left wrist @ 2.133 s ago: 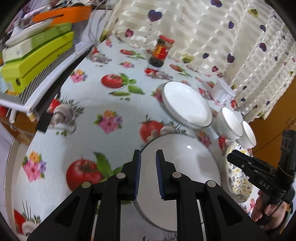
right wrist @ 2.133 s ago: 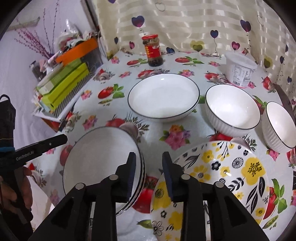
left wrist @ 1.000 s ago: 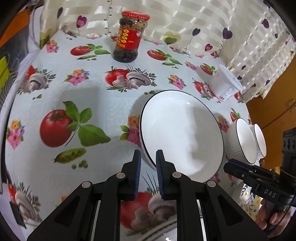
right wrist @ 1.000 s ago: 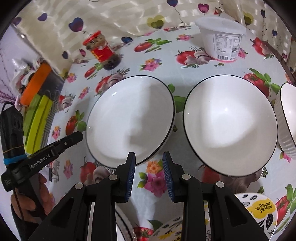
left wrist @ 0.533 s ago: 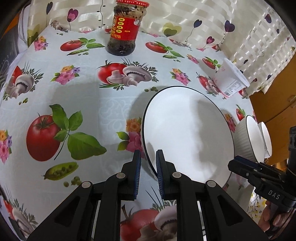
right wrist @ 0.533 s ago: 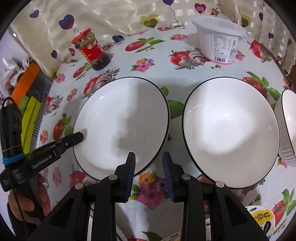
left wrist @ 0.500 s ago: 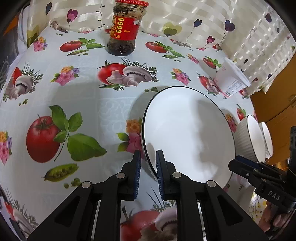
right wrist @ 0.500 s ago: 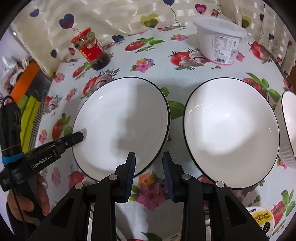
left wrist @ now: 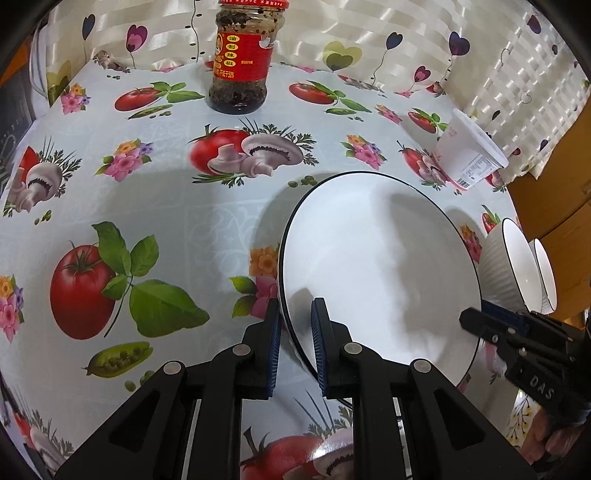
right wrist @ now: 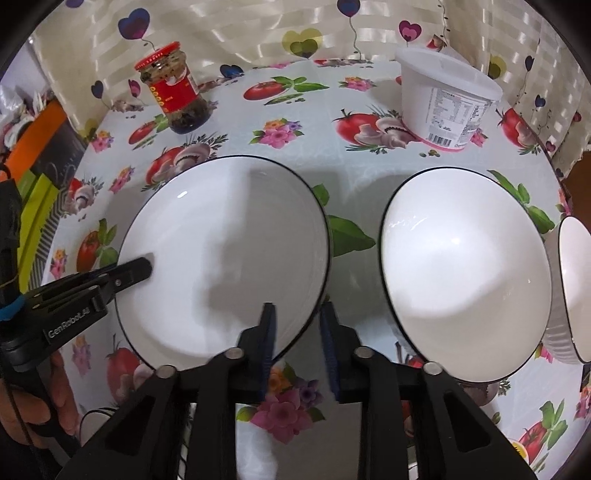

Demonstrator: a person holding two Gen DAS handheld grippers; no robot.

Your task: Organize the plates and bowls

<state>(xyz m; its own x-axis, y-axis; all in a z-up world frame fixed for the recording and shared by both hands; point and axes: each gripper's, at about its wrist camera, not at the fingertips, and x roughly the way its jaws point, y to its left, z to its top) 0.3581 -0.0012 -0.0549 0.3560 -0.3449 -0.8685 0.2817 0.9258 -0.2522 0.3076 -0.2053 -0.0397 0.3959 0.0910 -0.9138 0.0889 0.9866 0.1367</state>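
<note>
Right gripper [right wrist: 295, 325] closing onto white plate [right wrist: 221, 254] rim, left gripper [left wrist: 294, 328] clamping opposite rim; readying two-handed lift.

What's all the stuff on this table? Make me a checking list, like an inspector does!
Surface: table under a tomato-and-mushroom tablecloth, mostly covered.
Job's things: shallow white dish; two ribbed white bowls standing beside it.
Clutter: chilli sauce jar; white tub; green boxes at the edge.
Grippers: left gripper shut narrow, astride the dish's rim. The right gripper has just been closing, with the opposite rim between its jaws. Contact is unclear.
Cables: thin black cord near the hand.
Surroundings: heart-print curtain behind.
</note>
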